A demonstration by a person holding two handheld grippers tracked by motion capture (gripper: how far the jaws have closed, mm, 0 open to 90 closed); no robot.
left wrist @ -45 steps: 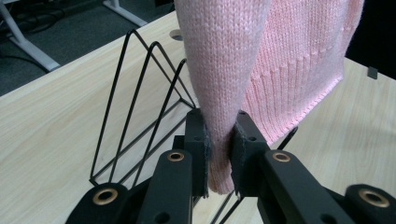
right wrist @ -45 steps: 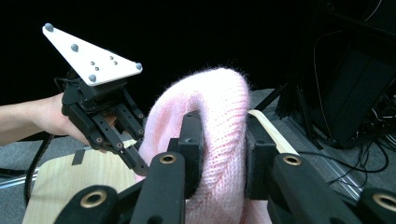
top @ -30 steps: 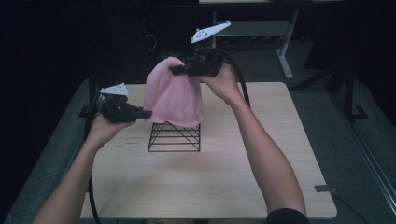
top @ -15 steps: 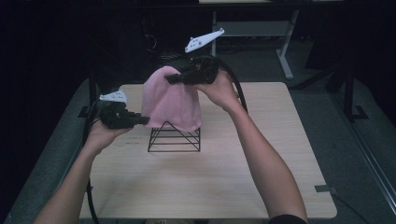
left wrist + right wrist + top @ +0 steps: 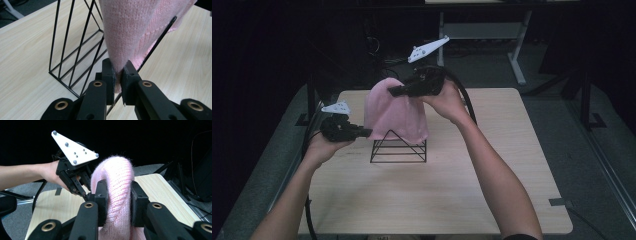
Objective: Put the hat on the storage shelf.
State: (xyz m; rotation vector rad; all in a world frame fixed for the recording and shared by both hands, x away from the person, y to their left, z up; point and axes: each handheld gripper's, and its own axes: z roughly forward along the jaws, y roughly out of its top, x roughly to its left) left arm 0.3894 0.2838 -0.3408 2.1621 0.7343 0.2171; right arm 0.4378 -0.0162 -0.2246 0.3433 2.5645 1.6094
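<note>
Since the frames a second back, both our hands have drifted slightly toward the left and the pink knit has swung with them, hanging more squarely over the wire rack. The light wooden worktop [image 5: 492, 200] carries the black wire rack [image 5: 398, 148], a triangular frame standing near its middle. Over the rack's peak hangs the pink knit [image 5: 394, 112], apparently a hat, held aloft rather than resting fully on the wire. Our right tool [image 5: 398, 90] grips the knit at its top, jaws clamped on a thick roll of fabric, as the right gripper view shows plainly. Our left tool [image 5: 366, 132] pinches the lower left edge, jaws closed on a thin fold of the hem just beside a slanting wire of the rack.

We judge the risk to lie in that closeness. If we pull the hem sideways or down, the loose knit could snag on a wire, and the light rack could tip or slide across the worktop. The thin fold could also slip from the left tool under tension.
</note>
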